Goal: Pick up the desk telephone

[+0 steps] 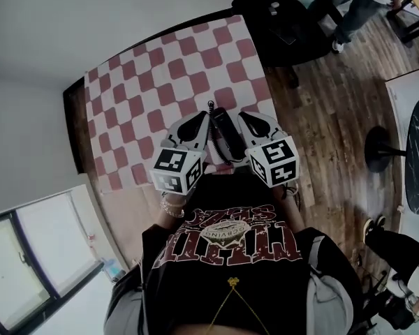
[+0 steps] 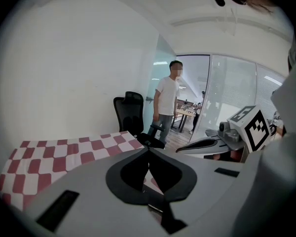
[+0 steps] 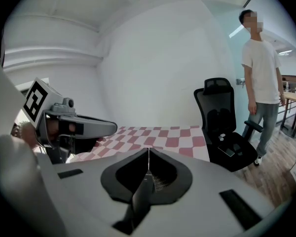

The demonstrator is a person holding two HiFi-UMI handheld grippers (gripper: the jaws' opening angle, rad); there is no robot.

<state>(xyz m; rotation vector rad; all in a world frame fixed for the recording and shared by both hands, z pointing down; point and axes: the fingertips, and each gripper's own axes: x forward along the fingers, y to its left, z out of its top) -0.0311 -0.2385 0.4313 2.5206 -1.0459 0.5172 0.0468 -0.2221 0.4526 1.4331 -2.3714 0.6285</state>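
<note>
The black desk telephone [image 1: 225, 137] lies, apparently not yet lifted, at the red-and-white checked tabletop's [image 1: 146, 82] near edge, flanked by the closed, empty left gripper [image 1: 207, 114] and right gripper [image 1: 241, 114].

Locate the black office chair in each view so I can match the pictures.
Head view: office chair at the top, right of centre, past the table's far corner.
Left gripper view: chair in the middle, just left of the standing person.
Right gripper view: chair right of centre, left of that person.
Shared landmark: the checkered tablecloth.
</note>
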